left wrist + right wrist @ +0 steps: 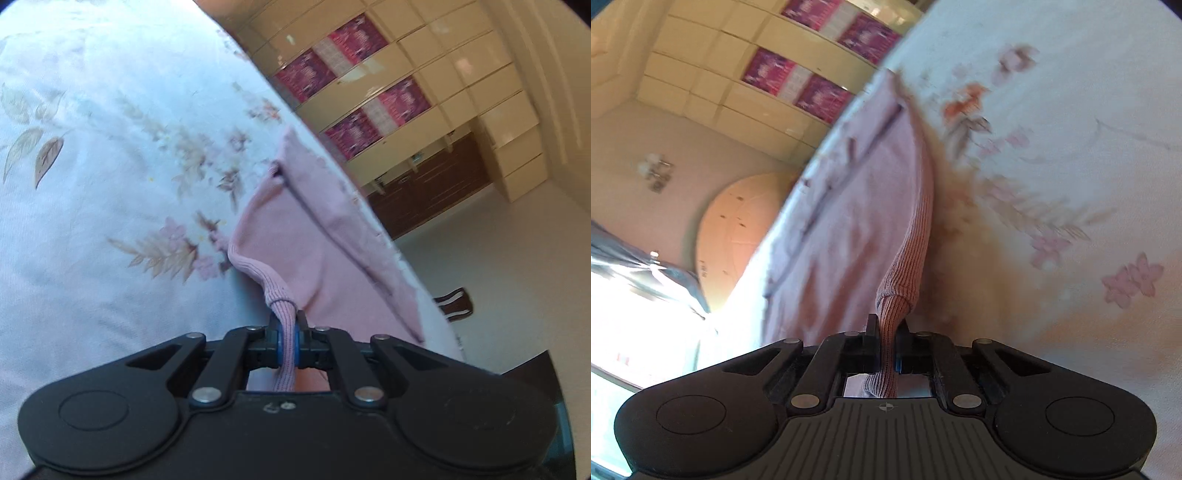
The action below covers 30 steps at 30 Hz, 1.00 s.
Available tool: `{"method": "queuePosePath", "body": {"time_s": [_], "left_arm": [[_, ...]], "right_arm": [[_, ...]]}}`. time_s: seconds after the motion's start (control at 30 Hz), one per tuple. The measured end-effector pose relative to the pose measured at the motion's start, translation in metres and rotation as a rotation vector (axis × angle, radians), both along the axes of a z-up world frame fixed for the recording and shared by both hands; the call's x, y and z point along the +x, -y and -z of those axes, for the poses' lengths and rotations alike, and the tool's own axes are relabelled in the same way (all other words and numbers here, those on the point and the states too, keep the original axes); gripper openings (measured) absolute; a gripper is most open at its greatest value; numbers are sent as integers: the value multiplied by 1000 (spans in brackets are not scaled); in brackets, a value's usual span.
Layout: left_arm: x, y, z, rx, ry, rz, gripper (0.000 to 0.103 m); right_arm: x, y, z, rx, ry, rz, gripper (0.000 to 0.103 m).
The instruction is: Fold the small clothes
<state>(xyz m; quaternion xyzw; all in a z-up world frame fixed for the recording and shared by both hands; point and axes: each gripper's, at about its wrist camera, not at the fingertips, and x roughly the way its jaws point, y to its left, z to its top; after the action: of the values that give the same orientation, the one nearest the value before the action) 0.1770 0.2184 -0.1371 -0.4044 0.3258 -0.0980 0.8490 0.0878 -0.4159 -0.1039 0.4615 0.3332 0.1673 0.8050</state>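
A small pink garment point(317, 243) with a ribbed hem lies along the edge of a floral bedspread point(110, 147). My left gripper point(288, 332) is shut on the ribbed hem, which bunches between the jaws. In the right wrist view the same pink garment point(849, 206) stretches away from me along the bed edge. My right gripper point(886, 332) is shut on another part of the ribbed hem. The garment hangs taut from both grips. The far end of the garment is blurred.
The bedspread point(1052, 147) fills one side of both views. Beyond the bed edge stand cream cabinets with magenta panels point(369, 92), a dark wooden unit point(424, 188) and pale floor point(498, 258). A bright window point(635, 302) and a round wooden panel point(738, 229) show in the right wrist view.
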Motion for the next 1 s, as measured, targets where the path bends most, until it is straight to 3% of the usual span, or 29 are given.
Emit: {"method": "queuePosePath", "body": {"time_s": [0.1,0.2,0.4,0.53,0.6,0.83,1.0], "left_arm": [[1,-3,9,11,-62,22,4],[2,5,30,54,-189,61,4],[-7,1,32,8,-162,25,4],[0,-7,15,-104,-90,-17,4],[10,-7,-2,-121,-42,-28,4],[88,-2,-61,-120,68,-15,4],[182,10,-89,-30,88,12,4]], "right_arm": [[-2,8,1,-32,-21,30,6],[-1,9,28,-59,-139,14,6],[-12,14,36,0,-143,72,6],[-4,12,1,3,-43,82,6],[6,10,-23,-18,19,78,6],[74,11,-94,-43,160,82,6],[168,13,-116,-74,164,82,6]]}}
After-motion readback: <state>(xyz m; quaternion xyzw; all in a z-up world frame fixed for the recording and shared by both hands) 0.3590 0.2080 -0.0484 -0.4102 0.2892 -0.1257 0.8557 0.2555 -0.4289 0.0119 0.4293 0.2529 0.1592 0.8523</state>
